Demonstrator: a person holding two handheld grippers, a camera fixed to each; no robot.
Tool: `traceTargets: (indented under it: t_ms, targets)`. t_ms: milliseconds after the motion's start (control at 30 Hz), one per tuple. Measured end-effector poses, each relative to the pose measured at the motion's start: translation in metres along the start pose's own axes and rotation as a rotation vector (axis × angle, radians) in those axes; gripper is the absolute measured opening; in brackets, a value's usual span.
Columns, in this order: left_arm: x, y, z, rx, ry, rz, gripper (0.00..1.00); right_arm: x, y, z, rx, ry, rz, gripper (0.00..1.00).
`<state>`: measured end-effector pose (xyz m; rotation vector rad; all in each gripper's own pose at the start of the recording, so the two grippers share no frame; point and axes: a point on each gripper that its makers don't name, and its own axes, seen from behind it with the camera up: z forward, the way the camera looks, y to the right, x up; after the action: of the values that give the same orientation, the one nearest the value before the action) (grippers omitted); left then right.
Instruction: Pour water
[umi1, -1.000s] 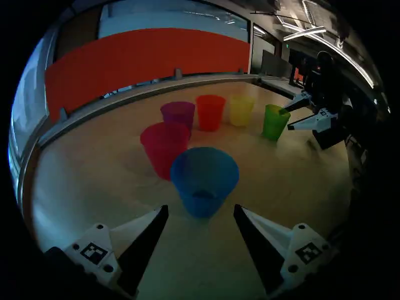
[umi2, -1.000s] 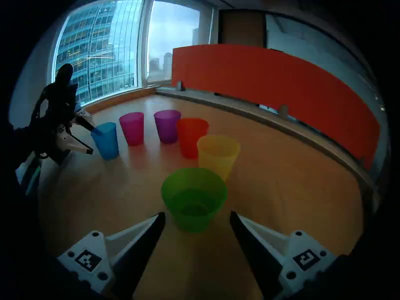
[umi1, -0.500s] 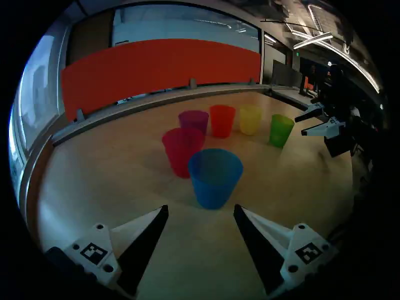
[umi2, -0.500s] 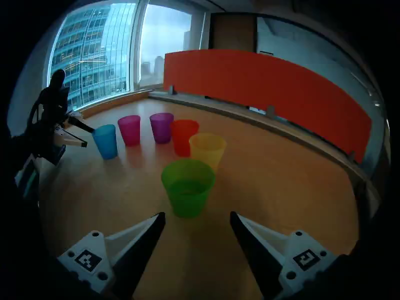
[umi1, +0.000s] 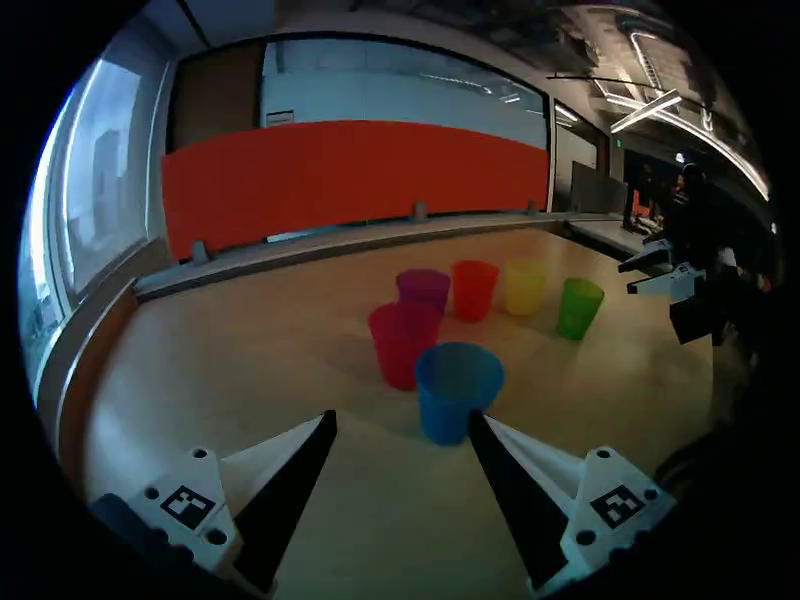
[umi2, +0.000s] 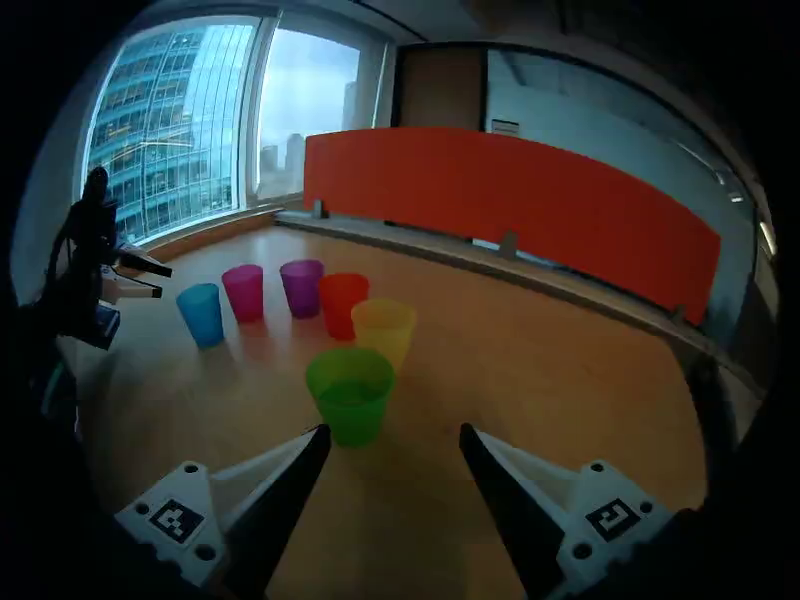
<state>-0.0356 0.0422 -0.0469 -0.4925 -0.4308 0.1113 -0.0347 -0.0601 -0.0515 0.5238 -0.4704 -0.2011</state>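
Several coloured plastic cups stand in a curved row on the wooden table (umi1: 250, 350). In the left gripper view the blue cup (umi1: 458, 390) is nearest, just beyond my open left gripper (umi1: 400, 440); behind it come the pink cup (umi1: 402, 342), purple cup (umi1: 423, 287), orange cup (umi1: 474, 289), yellow cup (umi1: 524, 285) and green cup (umi1: 579, 307). In the right gripper view the green cup (umi2: 350, 394) stands just ahead of my open right gripper (umi2: 392, 452), then the yellow cup (umi2: 383, 330), orange cup (umi2: 342, 303), purple cup (umi2: 302, 287), pink cup (umi2: 243, 291) and blue cup (umi2: 201, 313). Neither gripper holds anything.
An orange partition (umi1: 350, 175) runs along the table's far edge, with large windows (umi2: 180, 130) beside it. The right gripper (umi1: 665, 280) shows at the far right of the left gripper view. The left gripper (umi2: 130, 278) shows at the far left of the right gripper view.
Both grippers have drawn back and up from the cups: the blue and green cups look smaller and farther off. No cup has moved.
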Motion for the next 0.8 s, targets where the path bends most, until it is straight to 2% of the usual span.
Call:
traceTargets:
  t_ms: [533, 800]
  targets:
    - [0.038, -0.024, -0.020, 0.105, 0.131, -0.018, 0.97, 0.037, 0.021, -0.013, -0.117, 0.130, 0.059, 1.00]
    - [0.054, -0.036, -0.029, 0.151, 0.197, -0.052, 0.97, 0.053, 0.035, -0.020, -0.193, 0.206, 0.095, 1.00]
